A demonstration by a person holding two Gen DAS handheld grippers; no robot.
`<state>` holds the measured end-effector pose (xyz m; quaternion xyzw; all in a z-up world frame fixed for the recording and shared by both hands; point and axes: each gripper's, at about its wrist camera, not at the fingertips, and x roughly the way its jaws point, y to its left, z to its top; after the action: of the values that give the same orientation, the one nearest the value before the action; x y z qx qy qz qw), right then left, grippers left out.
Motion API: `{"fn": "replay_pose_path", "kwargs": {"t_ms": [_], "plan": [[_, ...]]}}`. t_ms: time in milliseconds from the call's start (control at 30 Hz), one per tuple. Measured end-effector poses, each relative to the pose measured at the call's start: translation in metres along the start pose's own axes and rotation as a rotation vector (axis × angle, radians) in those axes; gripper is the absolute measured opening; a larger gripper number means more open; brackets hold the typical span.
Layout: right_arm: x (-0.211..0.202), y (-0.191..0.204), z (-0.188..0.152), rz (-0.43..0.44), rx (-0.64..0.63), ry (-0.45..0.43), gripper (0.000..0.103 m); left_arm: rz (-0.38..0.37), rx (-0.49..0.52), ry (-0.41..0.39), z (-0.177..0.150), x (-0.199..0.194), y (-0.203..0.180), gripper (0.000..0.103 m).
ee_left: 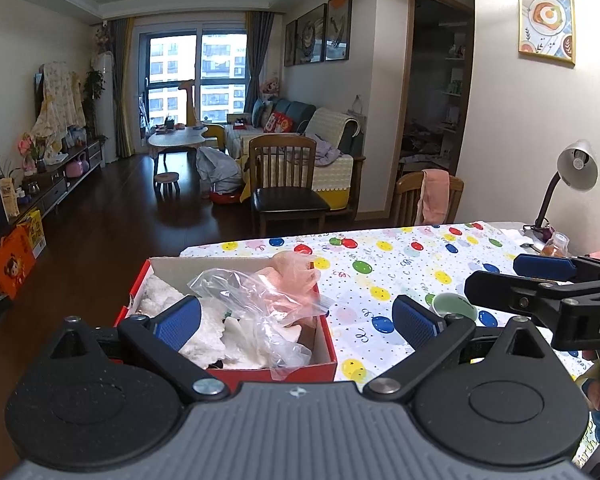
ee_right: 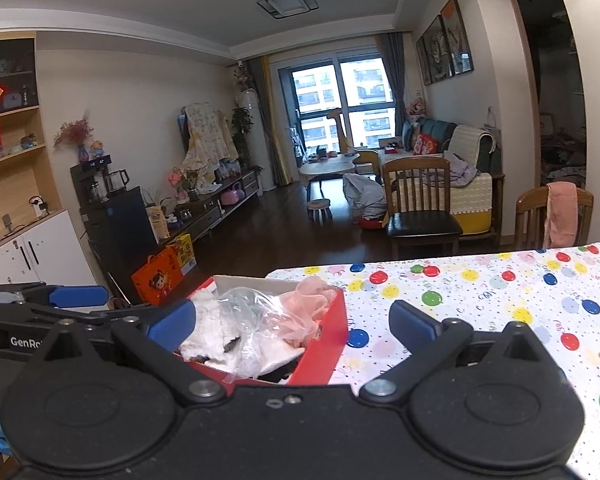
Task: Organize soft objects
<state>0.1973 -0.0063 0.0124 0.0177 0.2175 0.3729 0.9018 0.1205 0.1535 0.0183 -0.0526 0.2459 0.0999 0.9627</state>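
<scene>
A red cardboard box (ee_left: 324, 340) (ee_right: 324, 344) sits at the near left corner of the balloon-print tablecloth (ee_left: 400, 272) (ee_right: 480, 292). Inside lie white fluffy cloth (ee_left: 204, 340) (ee_right: 216, 332), a clear plastic bag (ee_left: 260, 304) (ee_right: 252, 320) and a pink mesh puff (ee_left: 296, 268) (ee_right: 316, 300). My left gripper (ee_left: 298, 320) hovers open above the box with nothing between its fingers. My right gripper (ee_right: 296, 322) is also open and empty, over the box's right side. In the left wrist view the right gripper (ee_left: 540, 280) shows at the right edge.
A pale green rounded object (ee_left: 454, 306) lies on the cloth right of the box. A desk lamp (ee_left: 572, 172) and a small bottle (ee_left: 556, 244) stand at the table's far right. Two wooden chairs (ee_left: 286, 184) (ee_left: 428, 196) stand beyond the table, one draped with pink cloth.
</scene>
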Motion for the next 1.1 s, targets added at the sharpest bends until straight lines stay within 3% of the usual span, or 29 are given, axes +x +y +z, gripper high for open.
{"fn": "replay_pose_path", "kwargs": {"t_ms": [1100], "plan": [[-0.049, -0.019, -0.009, -0.124, 0.015, -0.013, 0.103, -0.078, 0.017, -0.033, -0.004, -0.029, -0.048, 0.102]]}}
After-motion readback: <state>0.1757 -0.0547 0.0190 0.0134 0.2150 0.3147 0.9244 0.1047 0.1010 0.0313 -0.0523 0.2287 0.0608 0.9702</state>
